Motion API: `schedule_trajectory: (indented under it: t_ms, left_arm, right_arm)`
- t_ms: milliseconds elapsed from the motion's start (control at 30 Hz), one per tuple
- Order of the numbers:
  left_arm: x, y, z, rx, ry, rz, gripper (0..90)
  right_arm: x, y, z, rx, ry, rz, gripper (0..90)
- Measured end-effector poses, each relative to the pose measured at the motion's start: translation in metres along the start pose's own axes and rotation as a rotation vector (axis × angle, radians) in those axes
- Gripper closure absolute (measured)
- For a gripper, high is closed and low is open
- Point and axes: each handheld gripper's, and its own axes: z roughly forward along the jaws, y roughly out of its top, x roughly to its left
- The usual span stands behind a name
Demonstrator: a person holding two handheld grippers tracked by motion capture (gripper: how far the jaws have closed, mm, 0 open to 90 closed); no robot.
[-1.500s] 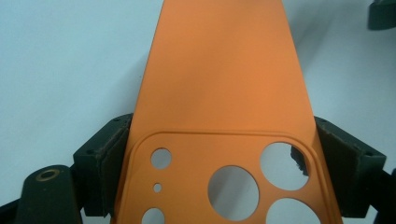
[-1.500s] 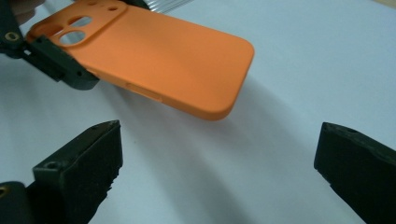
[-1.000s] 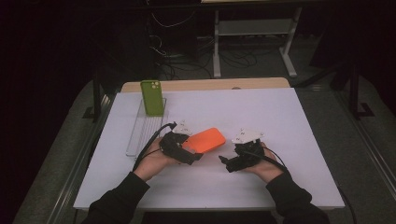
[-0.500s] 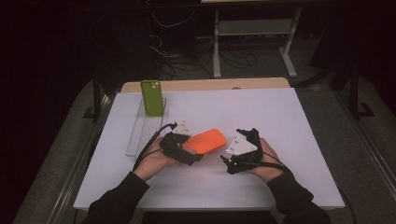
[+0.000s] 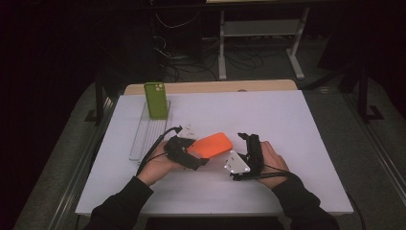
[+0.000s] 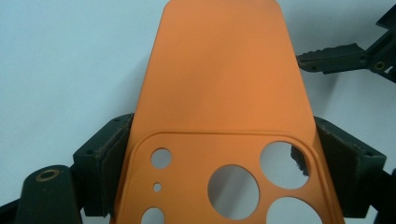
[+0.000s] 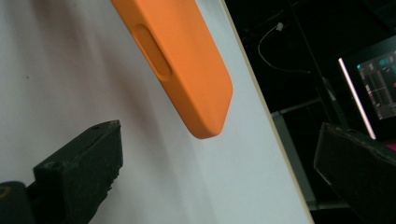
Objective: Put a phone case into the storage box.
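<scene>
The left gripper (image 5: 191,154) clamps the camera-cutout end of an orange phone case (image 5: 211,144), held above the white table (image 5: 287,124). Just right of the case, the right gripper (image 5: 246,143) stands with jaws wide apart, grasping nothing.

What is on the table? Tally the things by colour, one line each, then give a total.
Orange: 1, the orange phone case, clamped in the left hand-held gripper.
Green: 1, the green phone case, standing in the rack.
Clear: 1, the clear rack.
Black: 2, the left and the right hand-held gripper.
Total: 5
</scene>
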Motion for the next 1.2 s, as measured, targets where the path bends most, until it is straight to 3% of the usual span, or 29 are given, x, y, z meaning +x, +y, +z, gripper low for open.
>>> schedule_trajectory:
  t_ms: [100, 300, 467, 533, 600, 667, 700, 733, 767, 833, 867, 900, 1033, 1067, 1200]
  left_arm:
    - [-0.001, 0.000, 0.000, -0.003, 0.002, -0.003, 15.1]
    - [0.001, 0.000, -0.002, 0.012, 0.001, 0.013, 15.1]
    - [-0.002, 0.002, -0.001, -0.016, -0.004, -0.017, 15.1]
    - [0.000, 0.004, -0.004, 0.012, -0.004, 0.024, 15.2]
    - [-0.002, 0.006, -0.003, -0.005, -0.007, 0.013, 15.1]
    - [-0.002, 0.007, -0.004, 0.007, -0.005, 0.031, 15.1]
    - [-0.004, 0.007, -0.004, -0.006, -0.004, 0.021, 15.1]
    - [-0.004, 0.007, -0.004, -0.002, -0.005, 0.024, 15.2]
    - [-0.004, 0.008, -0.004, 0.005, -0.005, 0.037, 15.2]
    - [-0.007, 0.008, -0.003, -0.016, -0.009, 0.012, 15.1]
    - [-0.005, 0.008, -0.004, 0.006, -0.011, 0.042, 15.2]
    - [-0.007, 0.008, -0.002, -0.011, -0.011, 0.025, 15.1]
    - [-0.007, 0.009, -0.002, 0.001, -0.015, 0.045, 15.2]
    - [-0.009, 0.008, -0.001, -0.019, -0.018, 0.022, 15.1]
    - [-0.009, 0.009, -0.001, -0.009, -0.022, 0.036, 15.2]
  right_arm:
    - [0.001, 0.002, 0.000, 0.000, -0.010, -0.073, 0.4]
    - [0.008, 0.005, 0.000, -0.003, -0.069, -0.146, 0.4]
    - [0.014, 0.008, 0.001, -0.013, -0.110, -0.221, 0.5]
    - [0.016, 0.011, 0.001, -0.022, -0.134, -0.253, 1.0]
    - [0.020, 0.013, 0.001, -0.010, -0.129, -0.276, 2.7]
    - [0.023, 0.015, 0.002, -0.014, -0.129, -0.292, 3.8]
    - [0.022, 0.016, 0.004, -0.025, -0.141, -0.354, 4.4]
    - [0.024, 0.017, 0.004, -0.033, -0.151, -0.370, 5.8]
    - [0.026, 0.018, 0.004, -0.049, -0.174, -0.348, 7.6]
    - [0.028, 0.020, 0.003, -0.048, -0.172, -0.373, 13.5]
    - [0.029, 0.021, 0.003, -0.048, -0.182, -0.383, 15.1]
    - [0.031, 0.022, 0.003, -0.051, -0.188, -0.386, 18.1]
    - [0.033, 0.022, 0.002, -0.079, -0.208, -0.412, 32.4]
    - [0.033, 0.023, 0.002, -0.082, -0.203, -0.411, 35.6]
    - [0.035, 0.023, 0.001, -0.094, -0.197, -0.422, 48.3]
